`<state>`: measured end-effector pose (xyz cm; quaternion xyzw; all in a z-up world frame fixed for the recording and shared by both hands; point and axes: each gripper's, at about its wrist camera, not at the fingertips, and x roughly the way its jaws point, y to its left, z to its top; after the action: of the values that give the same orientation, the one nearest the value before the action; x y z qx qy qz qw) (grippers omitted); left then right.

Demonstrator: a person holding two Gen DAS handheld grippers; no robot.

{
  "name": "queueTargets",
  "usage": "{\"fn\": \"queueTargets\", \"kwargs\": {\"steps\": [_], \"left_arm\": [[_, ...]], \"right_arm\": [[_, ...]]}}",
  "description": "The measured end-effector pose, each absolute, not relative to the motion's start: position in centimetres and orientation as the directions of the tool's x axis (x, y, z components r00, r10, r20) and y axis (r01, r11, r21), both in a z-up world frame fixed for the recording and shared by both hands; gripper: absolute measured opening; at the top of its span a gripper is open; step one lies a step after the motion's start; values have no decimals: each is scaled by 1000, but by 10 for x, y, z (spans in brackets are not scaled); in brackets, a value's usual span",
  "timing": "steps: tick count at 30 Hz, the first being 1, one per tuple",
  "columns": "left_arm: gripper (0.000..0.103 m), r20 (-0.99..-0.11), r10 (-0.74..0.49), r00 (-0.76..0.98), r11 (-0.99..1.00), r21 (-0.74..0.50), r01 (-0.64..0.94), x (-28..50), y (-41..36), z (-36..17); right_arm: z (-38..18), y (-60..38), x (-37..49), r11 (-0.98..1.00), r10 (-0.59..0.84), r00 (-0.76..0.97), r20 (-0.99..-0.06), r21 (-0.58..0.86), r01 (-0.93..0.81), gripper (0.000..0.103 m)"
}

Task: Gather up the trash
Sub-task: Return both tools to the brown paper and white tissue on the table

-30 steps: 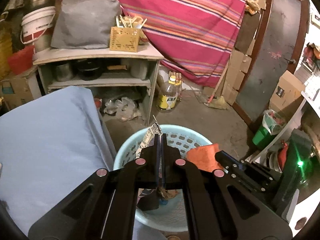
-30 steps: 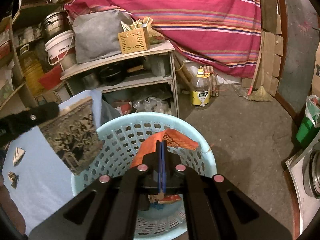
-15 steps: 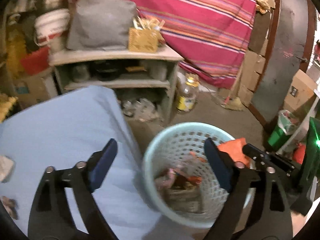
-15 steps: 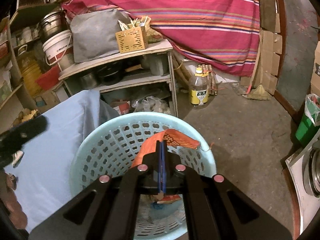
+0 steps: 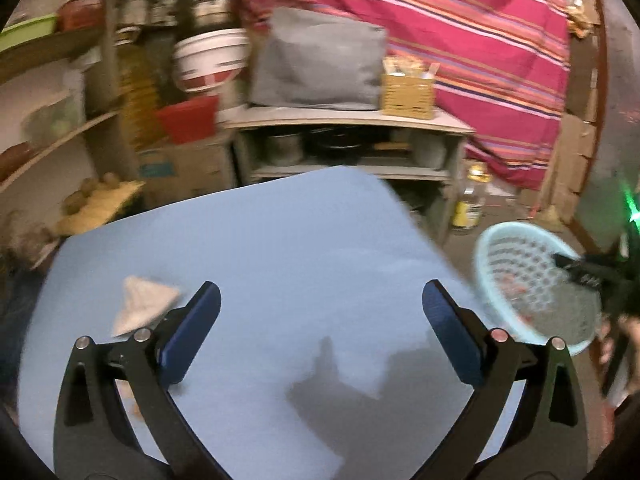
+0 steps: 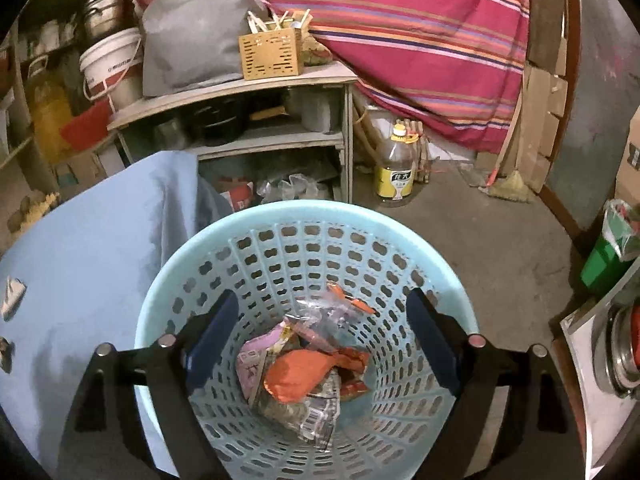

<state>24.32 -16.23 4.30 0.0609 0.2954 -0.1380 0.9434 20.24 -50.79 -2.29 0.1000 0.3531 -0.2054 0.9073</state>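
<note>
Over the blue-covered table (image 5: 280, 240), left gripper (image 5: 320, 340) opening, empty; reach for the white scrap (image 5: 140, 306) near its left edge. Right gripper (image 6: 320, 344) opening above the basket (image 6: 304, 212), orange wrapper (image 6: 304, 376) already inside.

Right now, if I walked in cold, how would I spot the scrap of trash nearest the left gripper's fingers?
Find the big pale blue cloth covering the surface beside the round light blue basket. Near its left side, just ahead of the left gripper, lies a small crumpled white wrapper. It is the only pale, folded scrap there on the bare blue.
</note>
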Motion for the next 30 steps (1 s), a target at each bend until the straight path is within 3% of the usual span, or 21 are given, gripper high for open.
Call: {"fn": "queueTargets", "kwargs": {"steps": [5,10,20,24,27,30], "left_arm": [[98,-597,-127,792,982,37,185,252,-92,24],[98,-624,-112,774,992,-23,125,262,-45,3],[96,-756,-105,646,994,-94,51,293,-7,-58],[81,-783,-112,612,994,-92,64,299,-10,-68],[77,-777,-117,618,993,-85,81,301,-13,-68],[63,-774,-116,623,993,-71,97,303,-15,-69]], "right_arm": [[-18,-483,209,889,-313,668,-676,40,457,91],[-8,-441,217,911,-303,698,-649,19,413,97],[-7,-370,244,953,-250,721,-646,-32,301,98],[-10,-360,253,957,-212,720,-661,8,289,98],[-13,-355,260,954,-193,715,-672,43,298,98],[-17,-348,265,954,-176,712,-679,62,295,98]]}}
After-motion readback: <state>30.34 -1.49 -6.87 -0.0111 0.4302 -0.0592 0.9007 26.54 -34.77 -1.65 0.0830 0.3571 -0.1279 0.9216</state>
